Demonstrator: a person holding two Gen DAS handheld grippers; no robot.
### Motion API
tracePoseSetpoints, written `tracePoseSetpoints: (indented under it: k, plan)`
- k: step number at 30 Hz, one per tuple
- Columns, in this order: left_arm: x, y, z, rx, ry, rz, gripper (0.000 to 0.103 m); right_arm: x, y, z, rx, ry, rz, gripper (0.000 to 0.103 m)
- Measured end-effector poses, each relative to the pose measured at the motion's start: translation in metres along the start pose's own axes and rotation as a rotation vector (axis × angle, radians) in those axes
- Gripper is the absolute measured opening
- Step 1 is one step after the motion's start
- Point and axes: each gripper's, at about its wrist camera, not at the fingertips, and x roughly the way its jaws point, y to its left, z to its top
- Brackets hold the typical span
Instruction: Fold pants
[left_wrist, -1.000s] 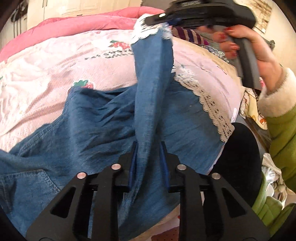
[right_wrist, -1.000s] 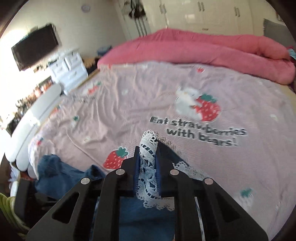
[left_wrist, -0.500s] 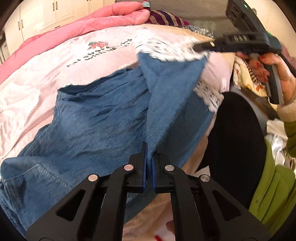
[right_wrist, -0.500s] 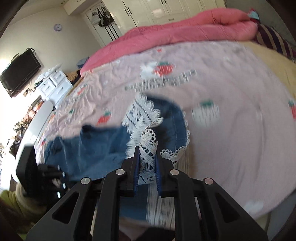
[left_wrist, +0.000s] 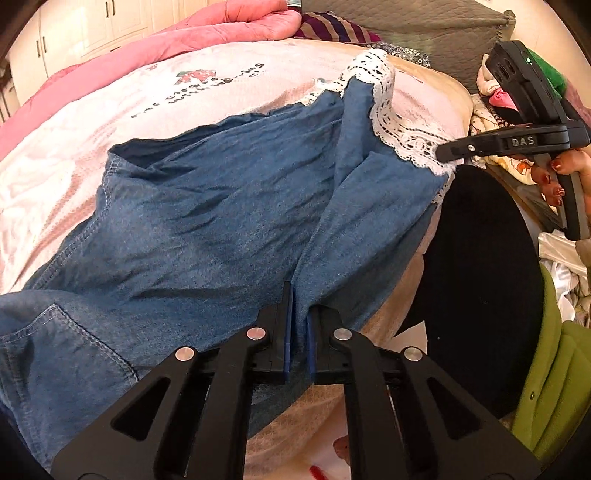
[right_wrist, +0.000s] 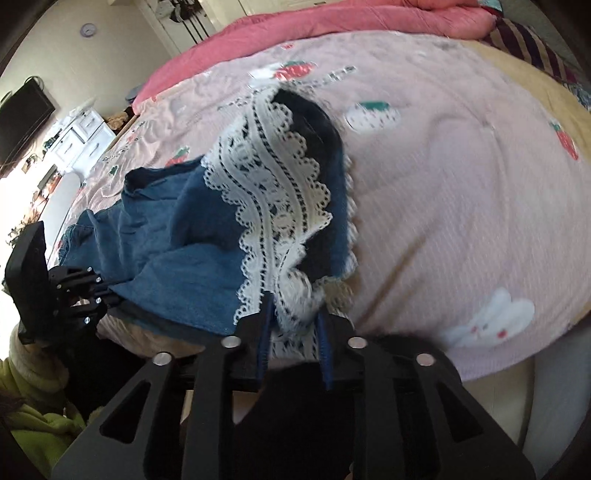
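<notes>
**Lace hem laid down on the bed**

Pants (left_wrist: 207, 221) now lie spread on the bed (right_wrist: 461, 184), with the lace hem (right_wrist: 273, 184) lowered from the air onto the sheet — one leg seems folded over. The right hand-held gripper (right_wrist: 293, 328) is opening; lace is between its jaws but already loose. The left hand-held gripper (left_wrist: 298, 325) stays fully closed, pinching the denim edge near the bed's side.

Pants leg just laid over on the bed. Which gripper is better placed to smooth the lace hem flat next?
Right, probably. The right gripper sits at the lace hem, jaws opening with lace between them. The left gripper is shut on the denim pants mid-leg, away from the hem.
</notes>
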Motion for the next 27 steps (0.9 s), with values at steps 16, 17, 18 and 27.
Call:
tracePoseSetpoints:
  k: [16, 17, 18, 27]
  plan:
    - [-0.049, 0.015, 0.001, -0.069, -0.073, -0.008, 0.049, 0.026, 0.013, 0.002, -0.114, 0.064, -0.046, 0.047]
    - [-0.055, 0.023, 0.005, -0.074, -0.087, 0.029, 0.053, 0.019, 0.013, 0.003, -0.107, 0.052, -0.038, 0.047]
    - [-0.058, 0.030, 0.008, -0.080, -0.093, 0.047, 0.055, 0.013, 0.014, 0.004, -0.106, 0.035, -0.035, 0.047]
    - [-0.048, 0.093, 0.056, -0.117, -0.077, 0.102, 0.062, -0.035, 0.082, 0.063, -0.383, -0.221, 0.033, 0.058]
